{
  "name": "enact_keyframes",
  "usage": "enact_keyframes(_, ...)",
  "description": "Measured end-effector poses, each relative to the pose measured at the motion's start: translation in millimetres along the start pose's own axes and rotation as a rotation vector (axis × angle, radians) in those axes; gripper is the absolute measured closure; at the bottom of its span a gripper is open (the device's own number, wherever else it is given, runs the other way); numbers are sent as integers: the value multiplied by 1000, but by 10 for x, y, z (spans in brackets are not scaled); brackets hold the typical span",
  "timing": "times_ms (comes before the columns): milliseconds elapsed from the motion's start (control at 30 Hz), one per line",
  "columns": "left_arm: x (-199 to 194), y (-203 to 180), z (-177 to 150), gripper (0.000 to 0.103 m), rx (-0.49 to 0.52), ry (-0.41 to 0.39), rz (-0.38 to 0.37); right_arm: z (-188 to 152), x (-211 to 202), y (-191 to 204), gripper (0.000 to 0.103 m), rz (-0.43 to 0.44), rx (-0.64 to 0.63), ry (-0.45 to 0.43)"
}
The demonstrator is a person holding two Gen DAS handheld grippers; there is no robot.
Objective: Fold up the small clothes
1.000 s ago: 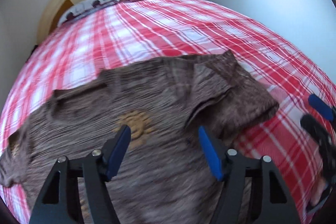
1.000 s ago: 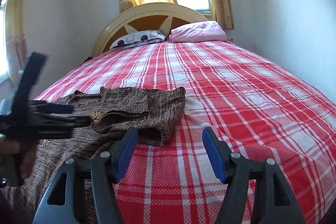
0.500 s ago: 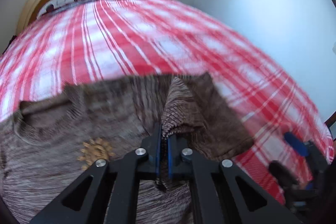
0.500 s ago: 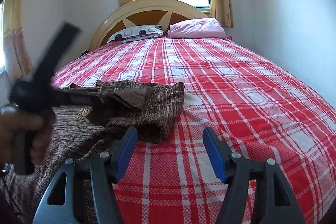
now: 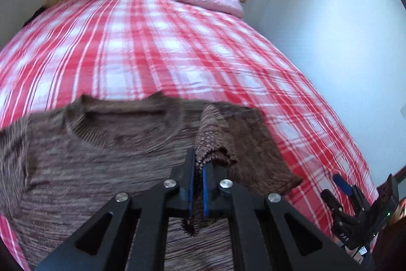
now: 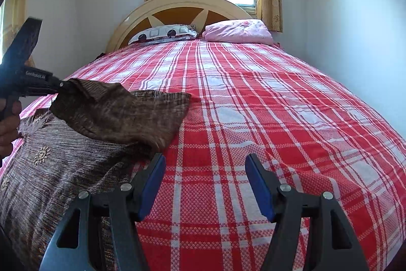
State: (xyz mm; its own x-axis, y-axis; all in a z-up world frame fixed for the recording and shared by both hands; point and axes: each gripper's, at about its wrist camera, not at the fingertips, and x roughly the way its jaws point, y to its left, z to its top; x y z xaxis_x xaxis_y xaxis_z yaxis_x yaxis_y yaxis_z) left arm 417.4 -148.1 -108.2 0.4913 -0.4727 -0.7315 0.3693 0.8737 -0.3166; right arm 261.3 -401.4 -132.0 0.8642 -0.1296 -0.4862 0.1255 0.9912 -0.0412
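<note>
A: The brown sweater point(image 6: 63, 169) lies on the left part of the bed point(image 6: 279, 118), on the red checked sheet, and its sleeve point(image 6: 121, 113) is lifted from it.

B: What holds the sleeve?

A: The left gripper point(image 5: 198, 184). Its jaws are closed on the sleeve's edge, and a hand point(image 6: 7, 128) holds this gripper at the left border.

B: And on the right?

A: The right gripper point(image 6: 205, 184) hovers over the sheet just beside the sweater, with jaws open and nothing between them. Two pillows point(image 6: 236, 31) lie at the headboard point(image 6: 182, 4).
</note>
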Motion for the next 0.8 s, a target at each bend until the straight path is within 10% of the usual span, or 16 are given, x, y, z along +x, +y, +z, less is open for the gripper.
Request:
enact_keyframes(567,247,690,-289,97,-172,52,65,-1,91,36,37,-11,-29,37)
enact_keyframes(800,221,838,-251,69,-202,27,185,-1,88,44,37,-11,-30,37)
